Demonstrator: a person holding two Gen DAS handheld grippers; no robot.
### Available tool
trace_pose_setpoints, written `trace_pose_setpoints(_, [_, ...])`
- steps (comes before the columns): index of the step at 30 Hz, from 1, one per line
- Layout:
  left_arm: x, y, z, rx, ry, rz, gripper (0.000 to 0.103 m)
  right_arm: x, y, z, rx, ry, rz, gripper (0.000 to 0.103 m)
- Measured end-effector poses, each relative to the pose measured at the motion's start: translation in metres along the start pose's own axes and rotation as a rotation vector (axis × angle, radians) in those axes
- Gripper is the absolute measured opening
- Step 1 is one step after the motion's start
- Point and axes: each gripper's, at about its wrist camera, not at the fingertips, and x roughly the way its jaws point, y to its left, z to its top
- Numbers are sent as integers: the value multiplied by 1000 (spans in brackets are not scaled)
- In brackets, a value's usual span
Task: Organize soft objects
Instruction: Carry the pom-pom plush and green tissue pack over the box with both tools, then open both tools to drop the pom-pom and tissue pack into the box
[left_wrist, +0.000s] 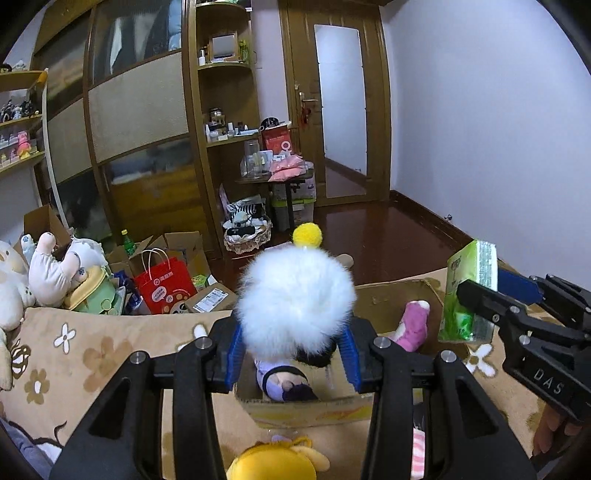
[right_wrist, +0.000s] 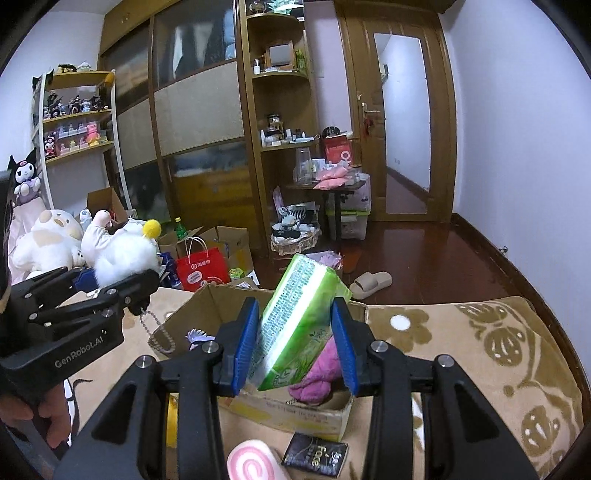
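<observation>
My left gripper (left_wrist: 293, 350) is shut on a white fluffy pom-pom toy (left_wrist: 295, 302) with a yellow ball on top, held above an open cardboard box (left_wrist: 306, 406) on the flowered bed cover. The toy also shows in the right wrist view (right_wrist: 122, 258), with a bead chain hanging from it. My right gripper (right_wrist: 295, 350) is shut on a green tissue pack (right_wrist: 295, 325), tilted, above the same box (right_wrist: 280, 410). It shows in the left wrist view (left_wrist: 467, 291) too. Inside the box lie a purple-haired doll (left_wrist: 284, 380) and a pink plush (left_wrist: 413, 325).
A yellow plush (left_wrist: 273, 461) lies in front of the box. A pink swirl cushion (right_wrist: 251, 461) and a dark sachet (right_wrist: 316, 454) lie near the box front. White plush toys (left_wrist: 55, 273) and a red bag (left_wrist: 166, 288) stand left. A slipper (right_wrist: 371, 282) lies on the wooden floor.
</observation>
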Motion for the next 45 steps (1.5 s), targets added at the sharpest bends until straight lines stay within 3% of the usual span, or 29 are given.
trace_pose_setpoints(9, [38, 2, -9, -5, 66, 5, 42, 32, -11, -9, 41, 29, 34, 42])
trace_pose_setpoints(19, [68, 8, -28, -24, 150, 9, 43, 60, -20, -25, 56, 81, 1, 43])
trace_pose_setpoints(24, [72, 6, -33, -15, 157, 21, 53, 68, -21, -30, 54, 106, 3, 44])
trace_pose_setpoints(28, [74, 8, -36, -39, 187, 17, 55, 70, -20, -33, 50, 121, 2, 45])
trace_pose_setpoints(31, [73, 11, -36, -47, 198, 23, 61, 68, -20, -35, 49, 125, 5, 49])
trace_pose_setpoints(33, [71, 13, -36, -50, 201, 35, 73, 65, -21, -35, 50, 120, 10, 59])
trace_pose_setpoints(37, [65, 19, -38, -50, 213, 48, 73, 60, -23, -36, 59, 125, 14, 63])
trace_pose_setpoints(40, [57, 24, -38, -48, 220, 55, 74, 53, -22, -37, 58, 124, 8, 72])
trace_pose_setpoints(45, [39, 30, -40, -48, 231, 73, 86, 35, -20, -36, 59, 109, 10, 87])
